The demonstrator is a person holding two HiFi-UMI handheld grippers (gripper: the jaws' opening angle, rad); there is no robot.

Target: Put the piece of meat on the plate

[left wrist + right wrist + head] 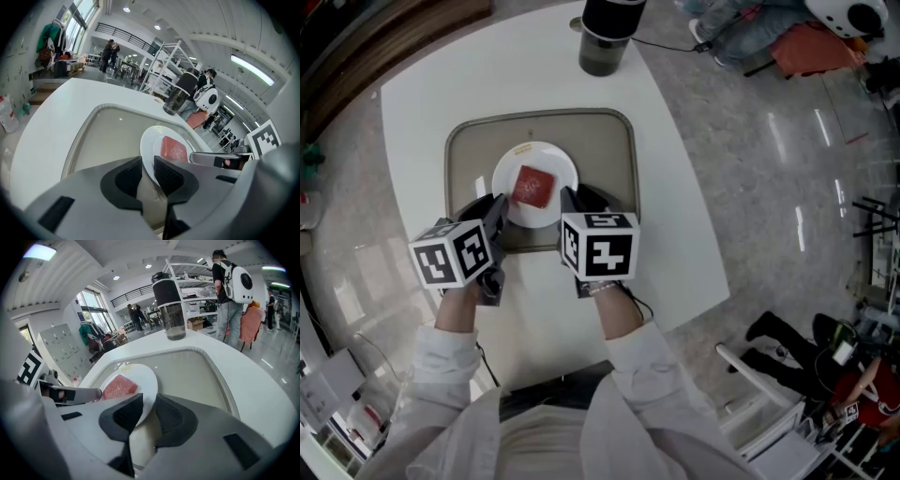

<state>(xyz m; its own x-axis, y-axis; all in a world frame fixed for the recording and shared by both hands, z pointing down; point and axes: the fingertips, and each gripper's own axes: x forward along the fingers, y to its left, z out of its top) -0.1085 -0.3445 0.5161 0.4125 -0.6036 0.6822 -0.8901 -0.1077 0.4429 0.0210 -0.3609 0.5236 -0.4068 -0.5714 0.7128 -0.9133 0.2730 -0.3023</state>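
Meat (532,186) flat on white plate (508,172), mid tray (614,150), on table (431,89). Left hand-held gripper (148,165) pinching plate's near-left rim, right hand-held gripper (150,403) pinching near-right rim. Placement looks done. Next probably: release both rims, or lift level if shifting plate.

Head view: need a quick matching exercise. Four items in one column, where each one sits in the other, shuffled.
Items
1. piece of meat
2. plate
3. tray
4. tumbler

Places
A. on the tray, rim pinched by the left claw and the right claw
B. at the far edge of the table, off the tray
C. lying on the plate
D. flat on the white table, under the plate

Pairs: 1-C, 2-A, 3-D, 4-B
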